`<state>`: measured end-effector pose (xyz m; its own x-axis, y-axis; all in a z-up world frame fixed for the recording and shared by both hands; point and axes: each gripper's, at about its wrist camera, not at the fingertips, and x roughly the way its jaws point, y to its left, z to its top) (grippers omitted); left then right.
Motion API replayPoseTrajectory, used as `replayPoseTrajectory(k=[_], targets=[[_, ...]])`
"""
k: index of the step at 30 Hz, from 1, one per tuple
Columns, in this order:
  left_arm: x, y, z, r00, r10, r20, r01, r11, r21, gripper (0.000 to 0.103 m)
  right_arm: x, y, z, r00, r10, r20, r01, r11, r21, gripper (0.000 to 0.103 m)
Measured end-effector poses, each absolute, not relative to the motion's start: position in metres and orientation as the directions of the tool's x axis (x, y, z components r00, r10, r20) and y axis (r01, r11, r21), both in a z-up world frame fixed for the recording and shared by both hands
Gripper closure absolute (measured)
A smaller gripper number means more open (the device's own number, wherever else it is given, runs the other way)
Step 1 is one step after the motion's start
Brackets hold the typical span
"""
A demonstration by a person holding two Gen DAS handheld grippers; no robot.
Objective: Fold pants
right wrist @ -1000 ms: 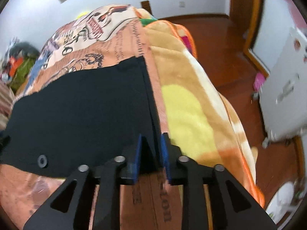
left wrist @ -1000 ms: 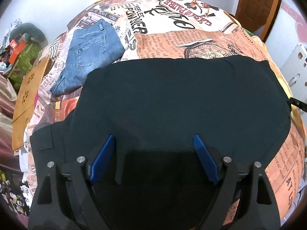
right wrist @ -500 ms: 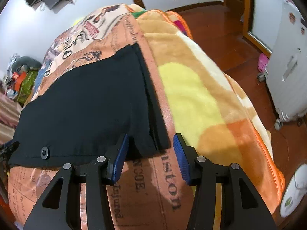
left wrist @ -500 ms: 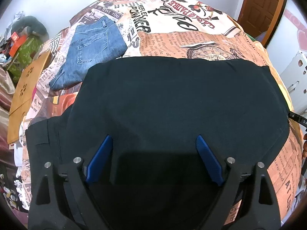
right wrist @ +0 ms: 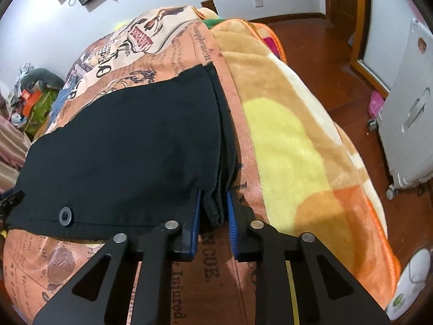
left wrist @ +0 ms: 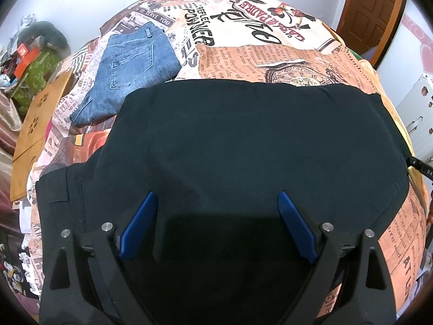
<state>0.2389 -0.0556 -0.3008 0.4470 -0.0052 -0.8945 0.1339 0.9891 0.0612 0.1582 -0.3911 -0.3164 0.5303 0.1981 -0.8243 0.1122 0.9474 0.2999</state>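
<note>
A: Where were the pants [left wrist: 243, 140] at that point?

B: Flat on the bed [left wrist: 270, 54], black, spread across the printed cover, with a folded pair of jeans [left wrist: 130, 73] lying just past them on the far left. The waist button [right wrist: 65, 216] faced the near edge.

A: And the grippers?

B: The right gripper [right wrist: 213, 216] was closing on the near right corner, where the cloth edges lay stacked. The bunched cloth sat between the blue pads [right wrist: 195, 216], which looked to be pressing on it. The left gripper [left wrist: 216, 224] hovered over the middle of the pants with its jaws spread wide, gripping nothing.

A: So what would have made that pinch a good one?

B: Catching every layer at the corner, I'd say. If only the top one were caught, the rest would likely slide apart on the lift. I'd also have wanted the left to take the matching edge before anything was raised, so the fold came over straight and didn't drag the cover with it.
</note>
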Motion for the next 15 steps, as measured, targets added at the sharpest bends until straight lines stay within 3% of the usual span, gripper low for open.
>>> replayPoseTrajectory(k=[15], targets=[[0.217,-0.054,-0.279,0.524,0.006,-0.851,0.127,0.988,0.085,0.011,0.167,-0.346,-0.187,0.729,0.282,-0.624,-0.084,0.941,0.327,0.091]])
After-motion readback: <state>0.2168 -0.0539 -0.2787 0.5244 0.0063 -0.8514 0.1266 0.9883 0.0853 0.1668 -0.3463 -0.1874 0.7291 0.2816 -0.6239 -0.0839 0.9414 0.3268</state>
